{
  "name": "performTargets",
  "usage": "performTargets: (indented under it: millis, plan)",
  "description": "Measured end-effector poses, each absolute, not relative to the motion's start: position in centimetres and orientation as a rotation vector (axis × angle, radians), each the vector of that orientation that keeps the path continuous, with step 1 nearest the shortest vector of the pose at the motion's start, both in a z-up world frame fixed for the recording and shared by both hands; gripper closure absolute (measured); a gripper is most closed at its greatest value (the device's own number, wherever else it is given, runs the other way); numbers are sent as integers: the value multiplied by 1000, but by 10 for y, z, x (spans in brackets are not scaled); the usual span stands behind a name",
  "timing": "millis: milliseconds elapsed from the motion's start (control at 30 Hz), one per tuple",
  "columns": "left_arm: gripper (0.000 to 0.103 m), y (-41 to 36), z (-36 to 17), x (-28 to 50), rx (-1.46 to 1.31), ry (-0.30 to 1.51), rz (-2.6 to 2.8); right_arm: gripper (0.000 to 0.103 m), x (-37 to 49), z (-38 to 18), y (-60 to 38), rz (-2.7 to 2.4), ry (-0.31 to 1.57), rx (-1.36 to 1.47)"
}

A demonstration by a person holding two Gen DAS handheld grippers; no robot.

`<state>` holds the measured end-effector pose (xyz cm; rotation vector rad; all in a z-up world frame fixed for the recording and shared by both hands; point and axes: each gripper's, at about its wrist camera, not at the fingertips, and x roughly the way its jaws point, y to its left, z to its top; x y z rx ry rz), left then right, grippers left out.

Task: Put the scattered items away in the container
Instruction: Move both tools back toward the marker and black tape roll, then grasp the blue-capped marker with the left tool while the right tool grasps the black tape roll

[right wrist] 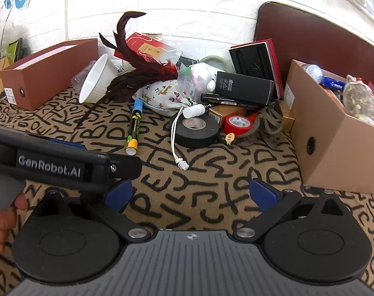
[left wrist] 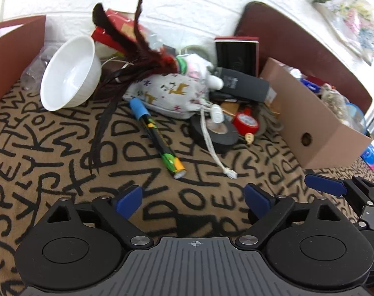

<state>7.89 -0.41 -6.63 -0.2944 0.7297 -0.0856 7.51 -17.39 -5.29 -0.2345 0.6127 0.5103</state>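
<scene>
Letter-patterned tan cloth [right wrist: 187, 192], strewn with clutter: tipped white bowl [right wrist: 98, 81], blue-capped marker [right wrist: 134, 125] lying cap-away, black tape roll [right wrist: 196, 128], cardboard box [right wrist: 334, 153] far right. Left gripper [left wrist: 193, 198], right gripper [right wrist: 190, 193] both spread apart, empty.

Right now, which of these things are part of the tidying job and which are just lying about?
Part of the job:
- marker pen
- black tape roll
- red tape roll
- drawstring pouch
- white bowl
- feather duster
- cardboard box, partly filled

Just lying about:
- patterned cloth
- chair back
- white brick wall
</scene>
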Motion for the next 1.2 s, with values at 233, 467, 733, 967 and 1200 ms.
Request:
performTargets:
  millis: [233,467,733,967,1200]
  plan:
    - [19,5,-77,111,-296,764,-73,14,101,-64,-159,520,629,-230]
    - [20,9,-80,136,-270,753,-43,19,130,-72,-153,503,647,-192]
    - [35,12,-84,157,-198,728,-11,23,160,-85,-143,493,670,-163]
    - [74,22,-89,164,-191,709,17,16,179,-92,-126,461,624,-153]
    - [84,30,-87,142,-207,749,-33,28,162,-89,-125,478,613,-154]
